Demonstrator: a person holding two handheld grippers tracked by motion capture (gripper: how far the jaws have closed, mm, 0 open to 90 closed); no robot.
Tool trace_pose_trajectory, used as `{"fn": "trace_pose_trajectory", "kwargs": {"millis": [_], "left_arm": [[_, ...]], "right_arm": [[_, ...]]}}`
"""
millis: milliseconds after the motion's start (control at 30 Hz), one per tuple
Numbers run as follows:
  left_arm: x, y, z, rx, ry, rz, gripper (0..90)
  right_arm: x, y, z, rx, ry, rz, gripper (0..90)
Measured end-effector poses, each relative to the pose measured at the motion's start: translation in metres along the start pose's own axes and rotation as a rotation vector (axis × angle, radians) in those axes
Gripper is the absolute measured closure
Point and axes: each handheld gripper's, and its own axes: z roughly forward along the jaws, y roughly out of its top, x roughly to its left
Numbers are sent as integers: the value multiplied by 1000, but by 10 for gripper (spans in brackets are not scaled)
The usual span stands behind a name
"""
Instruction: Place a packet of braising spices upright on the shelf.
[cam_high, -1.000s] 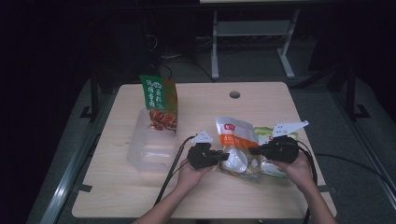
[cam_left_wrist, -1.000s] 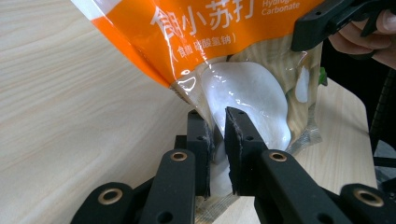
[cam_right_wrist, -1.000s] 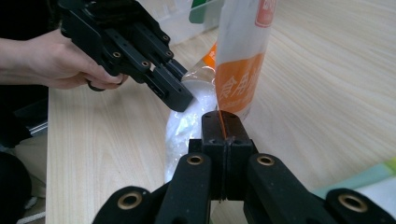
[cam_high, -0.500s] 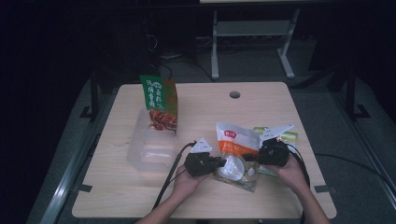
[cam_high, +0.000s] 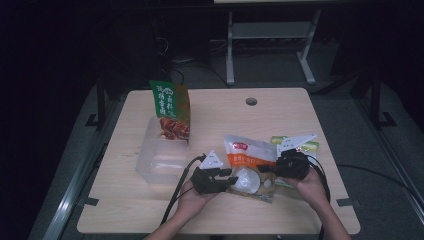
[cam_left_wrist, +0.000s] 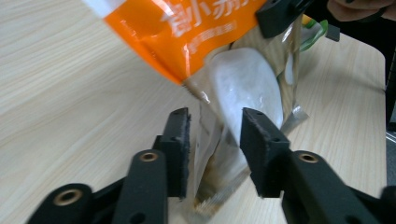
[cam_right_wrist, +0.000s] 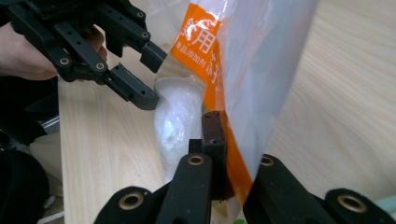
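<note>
From above, an orange and clear bag (cam_high: 248, 170) lies near the front edge of the table (cam_high: 300, 110), between the left gripper (cam_high: 226, 179) and the right gripper (cam_high: 265, 169), with a green bag (cam_high: 171, 107) standing in a clear plastic box (cam_high: 159, 155) well to the left. The left gripper view adds that its jaws are spread, straddling the clear lower corner of the bag without pinching it. The right gripper view shows its jaws clamped on the bag's orange edge, which hangs lifted.
</note>
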Motion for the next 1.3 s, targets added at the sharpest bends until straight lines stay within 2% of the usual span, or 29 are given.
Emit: {"fn": "trace_pose_trajectory", "kwargs": {"millis": [200, 333, 467, 567, 700, 800, 900, 1133, 1300], "left_arm": [[1, -5, -15, -1, 24, 19, 567], [0, -10, -23, -15, 37, 15, 527], [-3, -15, -30, -13, 45, 50, 519], [-5, -19, -33, -14, 48, 60, 505], [-7, -25, -38, -17, 40, 51, 478], [-7, -28, -41, -29, 45, 64, 465], [-8, -30, -42, -40, 40, 49, 457], [-11, -31, -44, -48, 38, 63, 447], [-12, -32, -44, -57, 17, 62, 440]], "right_arm": [[10, 9, -1, -28, -15, -26, 900], [12, 16, 0, -40, -33, -32, 900], [13, 23, 2, -42, -41, -34, 900], [14, 28, 4, -44, -47, -39, 900], [15, 36, 7, -41, -51, -47, 900], [16, 42, 9, -45, -49, -47, 900], [18, 48, 12, -48, -50, -52, 900], [20, 64, 15, -64, -50, -60, 900], [25, 78, 14, -87, -44, -75, 900]]}}
